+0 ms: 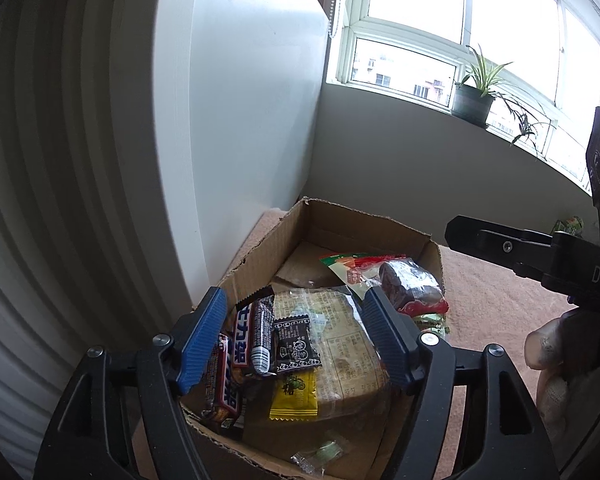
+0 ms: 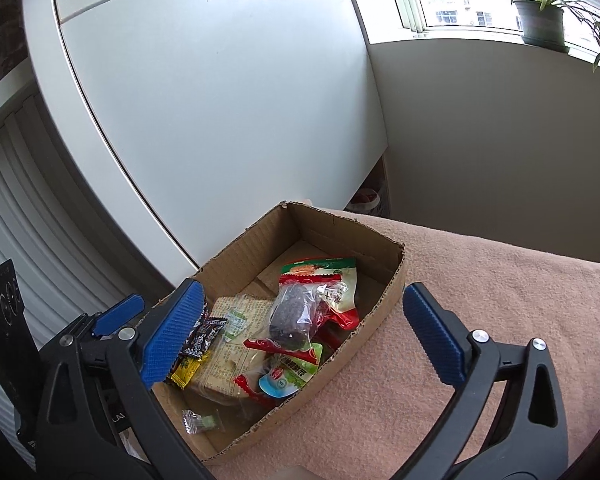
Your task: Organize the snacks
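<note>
An open cardboard box (image 1: 340, 216) (image 2: 384, 242) sits on a pink cloth and holds several snacks. Among them are chocolate bars (image 1: 228, 368), a small black packet (image 1: 298, 344) (image 2: 202, 340), a yellow sachet (image 1: 294, 400), a large clear cracker bag (image 1: 348, 352) (image 2: 228, 360), a dark cake in a red-green pack (image 1: 404, 280) (image 2: 296, 316) and a small clear candy (image 1: 320, 454) (image 2: 202, 424). My left gripper (image 1: 296, 340) hovers open over the box's near end, gripping nothing. My right gripper (image 2: 302, 334) stands wide open above the box's right wall, also with nothing in it.
The pink cloth (image 2: 500, 320) spreads to the right of the box. A white cabinet (image 2: 220, 100) rises close behind the box's left side. A potted plant (image 1: 474, 98) stands on the window sill. A green packet (image 1: 570, 226) lies far right. A hand (image 1: 548, 352) holds the right tool.
</note>
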`<state>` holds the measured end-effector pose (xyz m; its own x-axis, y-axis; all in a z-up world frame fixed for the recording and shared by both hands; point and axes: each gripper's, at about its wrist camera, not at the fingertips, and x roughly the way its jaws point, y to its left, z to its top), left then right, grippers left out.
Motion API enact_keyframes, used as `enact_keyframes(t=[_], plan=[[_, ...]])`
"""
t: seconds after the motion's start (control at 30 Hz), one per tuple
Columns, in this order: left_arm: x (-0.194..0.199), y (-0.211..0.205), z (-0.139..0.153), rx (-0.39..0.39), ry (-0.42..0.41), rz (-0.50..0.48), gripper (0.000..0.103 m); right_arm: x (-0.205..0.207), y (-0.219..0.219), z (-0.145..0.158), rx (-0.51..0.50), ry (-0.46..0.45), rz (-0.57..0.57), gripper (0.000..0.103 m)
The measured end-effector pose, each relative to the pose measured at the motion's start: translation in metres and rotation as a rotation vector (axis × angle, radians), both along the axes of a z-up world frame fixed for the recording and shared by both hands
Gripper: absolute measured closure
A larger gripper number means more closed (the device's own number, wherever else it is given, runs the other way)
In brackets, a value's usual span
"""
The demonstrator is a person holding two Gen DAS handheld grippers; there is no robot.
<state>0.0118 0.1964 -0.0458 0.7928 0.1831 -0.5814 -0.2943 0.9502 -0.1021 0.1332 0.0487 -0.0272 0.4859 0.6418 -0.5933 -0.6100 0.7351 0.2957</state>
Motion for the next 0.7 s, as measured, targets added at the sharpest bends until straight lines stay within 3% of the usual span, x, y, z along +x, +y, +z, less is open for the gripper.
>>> enact_keyframes(t=[0.7], plan=[[-0.025, -0.041, 0.0, 0.067, -0.029, -0.011, 0.03, -0.042, -0.058, -0.001, -0.07, -0.107, -0.089, 0.001]])
